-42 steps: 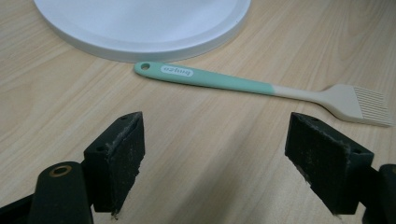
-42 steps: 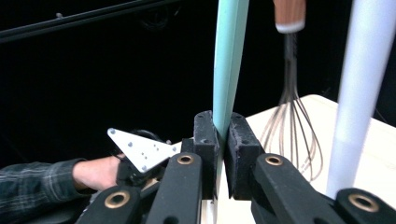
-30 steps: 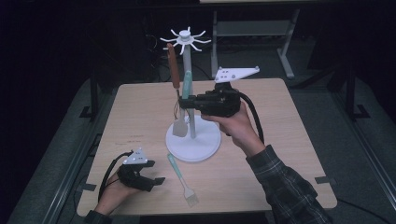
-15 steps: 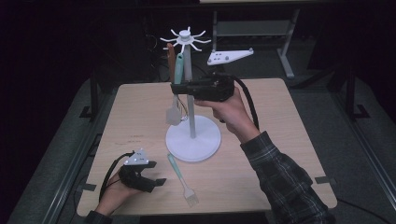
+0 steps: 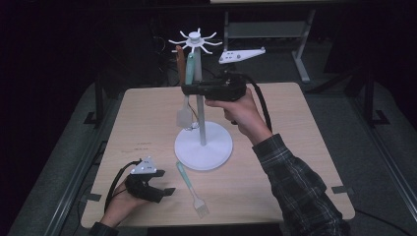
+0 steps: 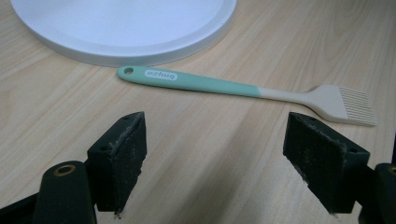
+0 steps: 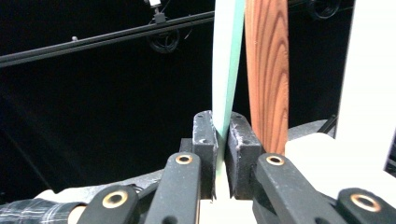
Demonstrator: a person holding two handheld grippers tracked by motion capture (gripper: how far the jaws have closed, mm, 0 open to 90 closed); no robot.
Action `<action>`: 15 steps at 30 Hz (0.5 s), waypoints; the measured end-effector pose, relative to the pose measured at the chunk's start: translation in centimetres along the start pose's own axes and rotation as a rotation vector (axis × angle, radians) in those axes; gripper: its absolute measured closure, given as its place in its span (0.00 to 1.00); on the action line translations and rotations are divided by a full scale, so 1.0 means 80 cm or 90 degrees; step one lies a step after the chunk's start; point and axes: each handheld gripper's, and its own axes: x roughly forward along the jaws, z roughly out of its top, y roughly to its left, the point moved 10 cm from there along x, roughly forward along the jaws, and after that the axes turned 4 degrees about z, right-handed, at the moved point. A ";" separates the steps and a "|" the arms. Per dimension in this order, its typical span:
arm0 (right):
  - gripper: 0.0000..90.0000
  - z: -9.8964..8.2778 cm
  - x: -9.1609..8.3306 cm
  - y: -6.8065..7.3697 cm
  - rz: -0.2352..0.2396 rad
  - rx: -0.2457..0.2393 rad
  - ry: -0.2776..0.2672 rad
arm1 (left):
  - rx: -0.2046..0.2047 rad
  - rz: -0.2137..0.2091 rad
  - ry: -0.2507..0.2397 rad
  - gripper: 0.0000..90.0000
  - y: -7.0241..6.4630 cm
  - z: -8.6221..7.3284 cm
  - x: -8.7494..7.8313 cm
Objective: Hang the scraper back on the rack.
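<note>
Mint-handled spatula [image 7: 227, 56] clamped in right gripper [image 7: 220, 140] jaws beside wooden utensil [image 7: 266, 70] and white stand [image 5: 203, 145]; left gripper [image 6: 219, 158] jaws wide, empty.

White label on brush [image 6: 243, 91] handle, upside down, unreadable.
</note>
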 end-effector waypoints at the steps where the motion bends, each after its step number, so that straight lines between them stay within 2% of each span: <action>1: 0.92 0.000 -0.001 -0.001 -0.005 -0.003 -0.002 | -0.006 -0.001 0.000 0.24 -0.001 0.000 0.000; 8: 0.88 0.000 -0.007 -0.006 -0.039 -0.020 0.002 | 0.001 -0.002 0.002 0.24 -0.001 0.000 0.001; 15: 0.80 -0.002 -0.013 -0.009 -0.069 -0.035 0.011 | -0.019 -0.009 -0.008 0.25 -0.002 0.003 -0.002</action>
